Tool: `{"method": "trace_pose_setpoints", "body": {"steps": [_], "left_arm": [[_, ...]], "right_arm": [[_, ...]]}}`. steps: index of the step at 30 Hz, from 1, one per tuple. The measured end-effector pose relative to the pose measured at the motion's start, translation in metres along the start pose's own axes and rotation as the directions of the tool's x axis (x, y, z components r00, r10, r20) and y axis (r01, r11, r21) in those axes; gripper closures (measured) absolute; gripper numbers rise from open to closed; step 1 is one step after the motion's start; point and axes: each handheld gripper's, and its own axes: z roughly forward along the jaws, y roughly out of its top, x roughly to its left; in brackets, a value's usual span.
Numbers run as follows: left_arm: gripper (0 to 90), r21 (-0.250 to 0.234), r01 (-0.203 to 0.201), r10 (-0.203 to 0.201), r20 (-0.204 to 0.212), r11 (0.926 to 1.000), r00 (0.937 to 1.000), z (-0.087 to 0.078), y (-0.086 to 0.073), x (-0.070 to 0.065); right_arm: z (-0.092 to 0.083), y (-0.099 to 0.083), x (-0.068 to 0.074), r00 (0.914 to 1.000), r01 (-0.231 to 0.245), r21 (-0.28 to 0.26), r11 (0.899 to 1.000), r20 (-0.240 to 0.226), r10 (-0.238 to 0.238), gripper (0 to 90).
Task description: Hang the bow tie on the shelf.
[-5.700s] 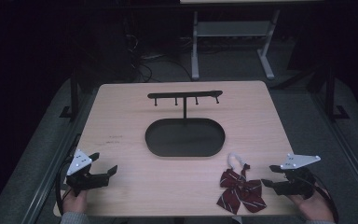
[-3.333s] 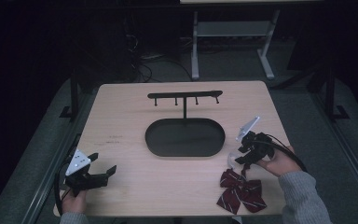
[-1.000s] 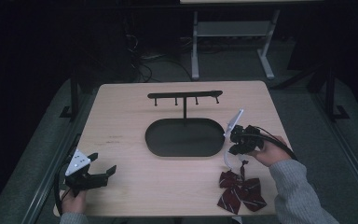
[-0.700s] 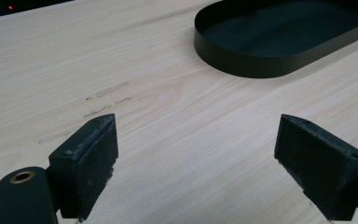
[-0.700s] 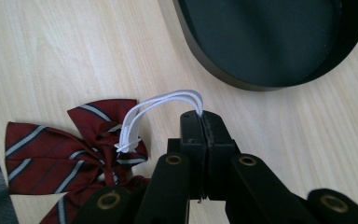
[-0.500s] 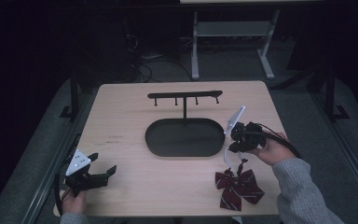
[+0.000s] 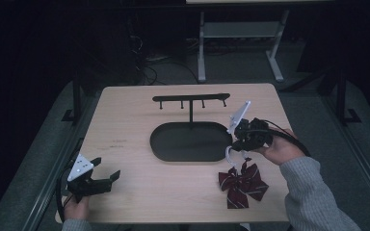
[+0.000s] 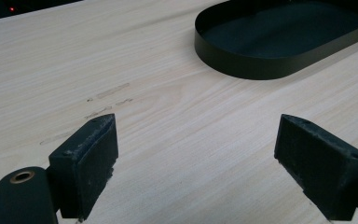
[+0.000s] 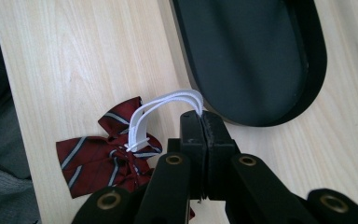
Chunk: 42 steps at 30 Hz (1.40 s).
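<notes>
Right gripper clamped on white elastic loop of bow tie; left gripper idle, wide open.

R gripper: jaws fully closed, pinching the loop's top end, at the R rim of the black oval tray. Loop runs down to the dark red striped bow tie, which sits on the wooden table just in front of the tray's R end, near the front edge. L gripper: near front-L corner of table, jaws spread wide w/ nothing between them, well apart from tray. Black hook rack stands upright behind the tray; nothing hangs on it.
</notes>
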Motion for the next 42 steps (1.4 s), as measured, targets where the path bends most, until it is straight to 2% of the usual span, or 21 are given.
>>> {"method": "trace_pose_setpoints", "body": {"steps": [22,29,42], "left_arm": [[13.1,-0.006,0.009,-0.009,-0.006,0.9999,0.9999,0.0,0.0,0.002],[13.1,-0.001,0.001,-0.001,-0.005,1.0,1.0,0.001,0.001,0.001],[13.1,-0.013,0.014,-0.014,-0.007,0.9998,0.9999,-0.001,0.0,0.003]], "right_arm": [[-0.025,0.034,-0.004,0.9982,0.059,-0.024,0.998,0.01,-0.058,88.3],[-0.029,0.044,-0.007,0.9979,0.065,-0.025,0.998,0.009,-0.065,88.3],[-0.035,0.071,-0.017,0.9957,0.093,-0.018,0.996,0.005,-0.093,88.3]]}}
